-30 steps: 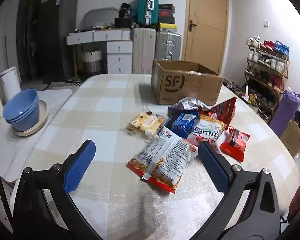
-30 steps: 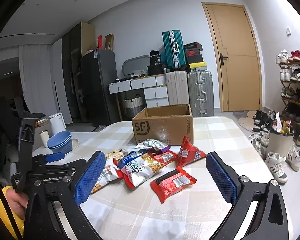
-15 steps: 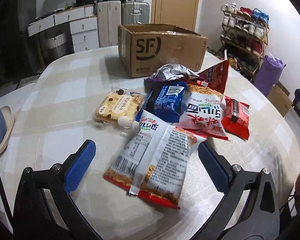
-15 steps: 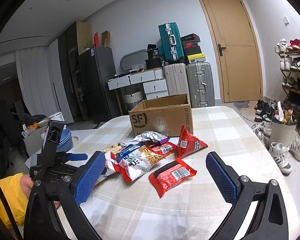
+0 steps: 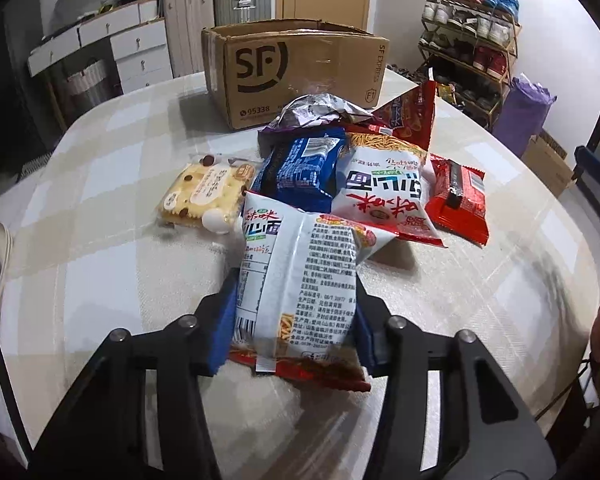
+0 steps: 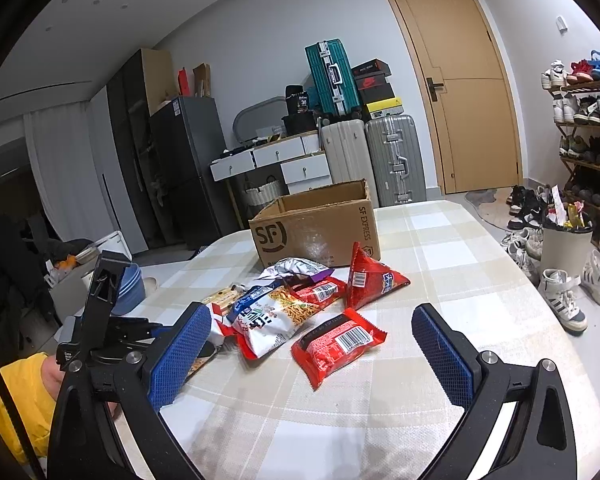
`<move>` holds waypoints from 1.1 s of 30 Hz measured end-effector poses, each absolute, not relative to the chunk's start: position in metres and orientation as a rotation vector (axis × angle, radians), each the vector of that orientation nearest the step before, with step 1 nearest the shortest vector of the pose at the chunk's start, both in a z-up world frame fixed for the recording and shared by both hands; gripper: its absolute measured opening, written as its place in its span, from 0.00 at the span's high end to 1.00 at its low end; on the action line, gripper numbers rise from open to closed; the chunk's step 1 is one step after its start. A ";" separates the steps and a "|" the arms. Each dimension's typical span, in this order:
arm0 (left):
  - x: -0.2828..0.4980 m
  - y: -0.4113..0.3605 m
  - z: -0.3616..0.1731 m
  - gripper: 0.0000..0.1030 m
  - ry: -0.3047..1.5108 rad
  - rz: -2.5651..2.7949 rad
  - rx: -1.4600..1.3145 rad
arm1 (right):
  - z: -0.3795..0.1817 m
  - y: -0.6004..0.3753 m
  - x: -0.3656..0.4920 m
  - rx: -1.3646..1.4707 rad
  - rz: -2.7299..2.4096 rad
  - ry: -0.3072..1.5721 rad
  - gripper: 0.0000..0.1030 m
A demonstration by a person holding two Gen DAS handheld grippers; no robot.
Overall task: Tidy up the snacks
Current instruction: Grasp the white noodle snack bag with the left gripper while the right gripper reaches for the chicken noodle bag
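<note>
A heap of snack packets lies on the checked table [image 5: 100, 240] in front of an open SF cardboard box [image 5: 300, 68]. Nearest me is a white noodle snack bag [image 5: 296, 264]. My left gripper [image 5: 294, 300] is closing on it, with its blue pads pressed against both sides of the bag's near end. Behind that bag lie a blue packet [image 5: 300, 168], a biscuit pack [image 5: 204, 196], a second noodle bag [image 5: 384, 196] and a red packet [image 5: 456, 200]. My right gripper [image 6: 309, 312] hovers open over the table, just short of the red packet [image 6: 338, 342], with nothing between its fingers.
A triangular red bag [image 6: 370, 280] and a crumpled silver bag [image 6: 296, 268] lie by the box [image 6: 316, 232]. Blue bowls [image 6: 130, 288] stand on a side surface at the left. Off the table's right edge are a bin [image 6: 566, 240], shoes and a shoe rack [image 5: 472, 40].
My left gripper has come forward and down onto the nearest noodle bag, and its wide-open jaws have closed against the bag's sides. The right gripper has hardly moved.
</note>
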State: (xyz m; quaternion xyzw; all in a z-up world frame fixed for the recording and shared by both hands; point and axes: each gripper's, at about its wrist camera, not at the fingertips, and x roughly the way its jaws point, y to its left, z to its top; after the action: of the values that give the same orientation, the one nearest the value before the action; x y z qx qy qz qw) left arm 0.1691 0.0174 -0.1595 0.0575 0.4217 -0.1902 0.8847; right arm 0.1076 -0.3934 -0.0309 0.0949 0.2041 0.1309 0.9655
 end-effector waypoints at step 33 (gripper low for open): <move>0.149 0.046 -0.130 0.56 0.716 -0.334 -0.047 | -0.064 -0.337 0.263 0.401 0.467 0.946 0.01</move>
State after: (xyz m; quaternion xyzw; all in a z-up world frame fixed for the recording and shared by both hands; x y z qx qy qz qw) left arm 0.1492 0.0465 -0.1299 -0.0228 0.3485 -0.1625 0.9228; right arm 0.2627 -0.3372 -0.0637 0.1900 0.4483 0.2213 0.8449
